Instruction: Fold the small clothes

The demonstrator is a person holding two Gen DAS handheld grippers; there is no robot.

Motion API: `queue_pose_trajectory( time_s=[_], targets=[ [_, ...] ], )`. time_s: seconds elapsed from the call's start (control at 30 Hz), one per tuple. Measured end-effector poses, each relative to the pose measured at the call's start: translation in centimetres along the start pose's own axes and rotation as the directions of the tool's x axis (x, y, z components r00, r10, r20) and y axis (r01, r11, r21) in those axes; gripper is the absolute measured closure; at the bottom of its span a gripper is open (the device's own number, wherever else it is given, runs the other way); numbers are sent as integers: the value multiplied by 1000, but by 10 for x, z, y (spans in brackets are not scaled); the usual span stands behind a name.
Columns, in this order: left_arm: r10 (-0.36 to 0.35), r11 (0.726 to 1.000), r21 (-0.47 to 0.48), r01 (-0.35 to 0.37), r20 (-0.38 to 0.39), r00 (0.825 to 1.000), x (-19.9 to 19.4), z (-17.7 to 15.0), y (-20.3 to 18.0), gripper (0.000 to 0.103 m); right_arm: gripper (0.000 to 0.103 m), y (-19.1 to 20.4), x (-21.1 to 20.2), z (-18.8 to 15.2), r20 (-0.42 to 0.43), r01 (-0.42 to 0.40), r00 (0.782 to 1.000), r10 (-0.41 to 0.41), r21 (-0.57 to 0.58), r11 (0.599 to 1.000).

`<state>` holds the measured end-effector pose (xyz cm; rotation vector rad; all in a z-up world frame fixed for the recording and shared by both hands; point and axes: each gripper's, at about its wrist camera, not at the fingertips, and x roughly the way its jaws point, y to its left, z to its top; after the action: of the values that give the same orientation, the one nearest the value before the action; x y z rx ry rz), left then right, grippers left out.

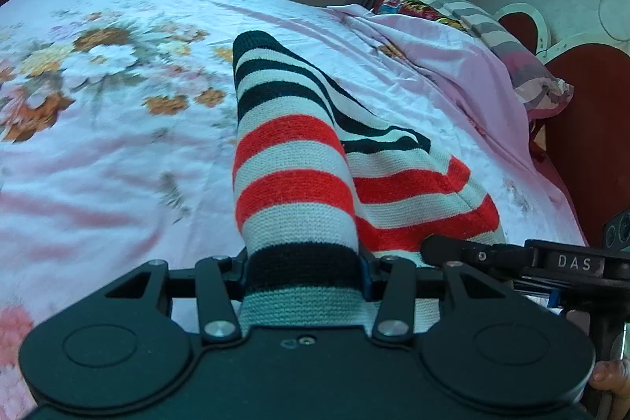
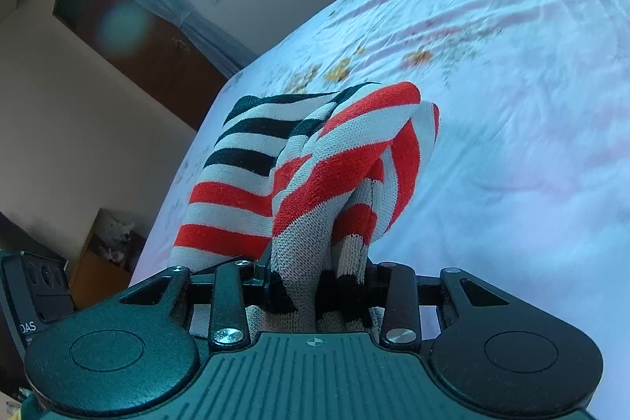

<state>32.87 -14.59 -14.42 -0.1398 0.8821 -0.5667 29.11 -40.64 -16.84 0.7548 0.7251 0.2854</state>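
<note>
Striped knit (image 1: 293, 184): red, white and black bands, bunched, lifted off the bed (image 1: 118, 152), hanging forward and down from both grippers, far end trailing toward the sheet. Long axis running straight ahead, away from the jaws. Left gripper (image 1: 303, 278): jaws clamped on a black-banded edge of the knit. Right gripper (image 2: 319, 286): jaws clamped on a twisted fold of the same knit (image 2: 315, 160). Grippers side by side, just beside one another, neither clearly nearer. Both tilted downward over the bed. Pillows (image 1: 508, 42) at the far right, well apart.
</note>
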Motion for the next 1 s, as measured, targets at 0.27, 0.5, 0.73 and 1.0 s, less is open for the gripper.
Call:
queue_pose_trajectory(
  time_s=[0.27,0.5,0.73,1.0],
  targets=[
    [15,1000,14,-15,-7,1000,6,-20,11,59,66,9,13,-25,-1,54,999,-54,-18,998],
    [18,999,35,-18,1,1000,26,-24,11,58,66,1,15,-30,23,100,995,-99,-43,994],
    [104,991,90,-100,-37,994,54,-46,15,43,51,-34,38,-45,-34,182,983,-182,0,983],
    [213,964,157,-214,22,977,28,-45,0,38,38,-14,11,-35,35,298,955,-296,-95,950]
  ],
)
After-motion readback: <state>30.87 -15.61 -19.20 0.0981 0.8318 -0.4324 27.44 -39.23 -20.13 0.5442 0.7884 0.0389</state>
